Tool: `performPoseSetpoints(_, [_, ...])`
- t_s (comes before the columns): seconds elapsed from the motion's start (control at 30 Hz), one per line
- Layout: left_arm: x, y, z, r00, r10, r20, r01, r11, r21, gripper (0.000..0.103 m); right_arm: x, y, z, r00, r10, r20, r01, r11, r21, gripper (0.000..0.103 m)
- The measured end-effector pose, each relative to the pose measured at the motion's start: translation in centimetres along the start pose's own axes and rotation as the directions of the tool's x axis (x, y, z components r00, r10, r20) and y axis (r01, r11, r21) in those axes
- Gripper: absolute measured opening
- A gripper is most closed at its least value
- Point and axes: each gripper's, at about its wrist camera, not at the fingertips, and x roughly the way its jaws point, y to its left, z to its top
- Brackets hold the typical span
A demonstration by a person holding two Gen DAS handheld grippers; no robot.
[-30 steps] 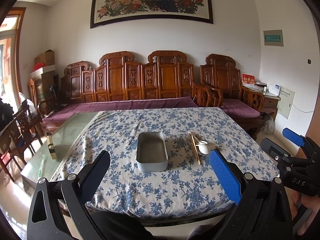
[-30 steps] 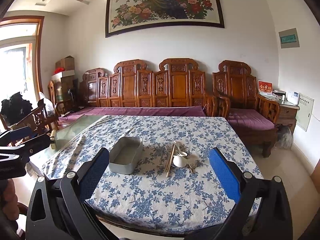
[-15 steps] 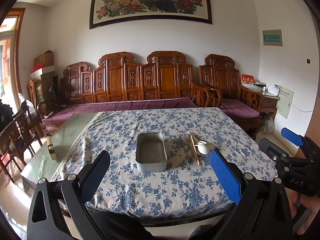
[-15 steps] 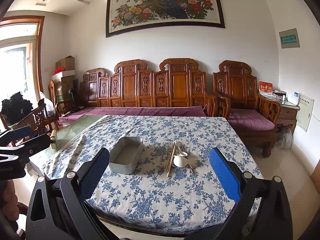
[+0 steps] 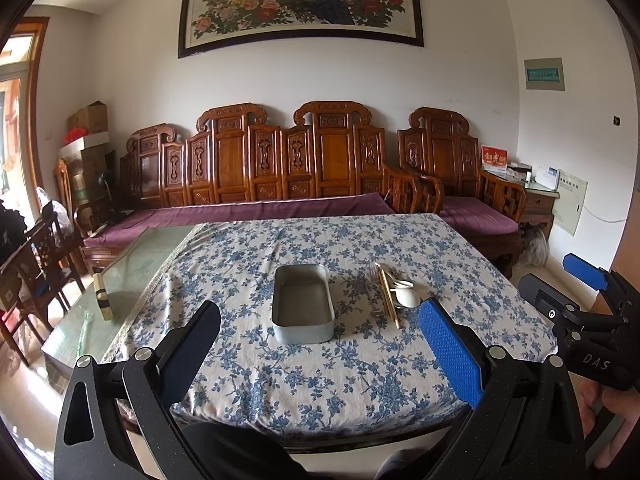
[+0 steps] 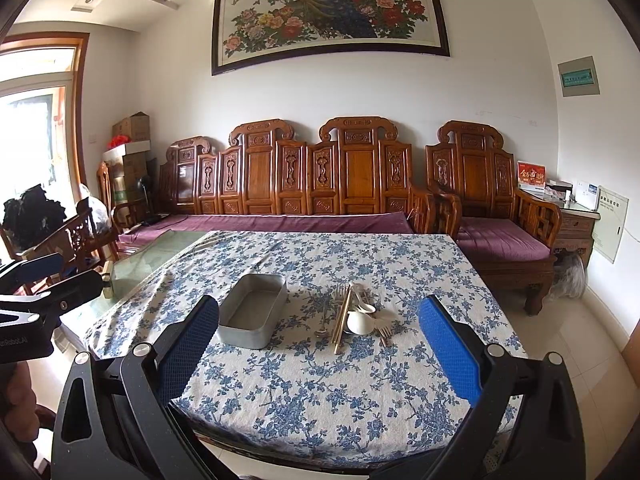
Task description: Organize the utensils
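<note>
Utensils (image 6: pixel 354 314) ahead of right gripper (image 6: pixel 318 344)

**Living room tour, basically**

Big framed peacock-and-peony painting (image 6: pixel 330 14) hangs on the white wall, right above a carved wooden sofa (image 6: pixel 304 176) with purple cushions. A matching armchair (image 6: pixel 486 196) sits to its right, and beside that a small side cabinet (image 6: pixel 576 220) with a red card (image 6: pixel 531 176) standing on top. Cardboard boxes (image 6: pixel 130 148) are stacked in the left corner near a bright window (image 6: pixel 32 140). The worktop wears a blue floral tablecloth (image 5: pixel 360 372), with bare glass (image 5: pixel 128 276) showing on its left part. Grey wall panel (image 5: pixel 544 74) up high on the right.
</note>
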Motion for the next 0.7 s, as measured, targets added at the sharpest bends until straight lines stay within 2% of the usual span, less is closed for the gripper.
performPoseSetpoints(0.37, [1.3, 0.2, -0.5, 0.999, 0.002, -0.033, -0.002, 1.000, 0.000, 0.097, 0.4, -0.4, -0.1, 1.000, 0.002, -0.018, -0.002, 1.000, 0.013, 0.100])
performPoseSetpoints(0.7, [7.0, 0.5, -0.7, 0.992, -0.032, -0.123, 0.034, 0.999, 0.010, 0.096, 5.2, -2.0, -0.9, 0.997, 0.007, -0.076, -0.006, 1.000, 0.014, 0.100])
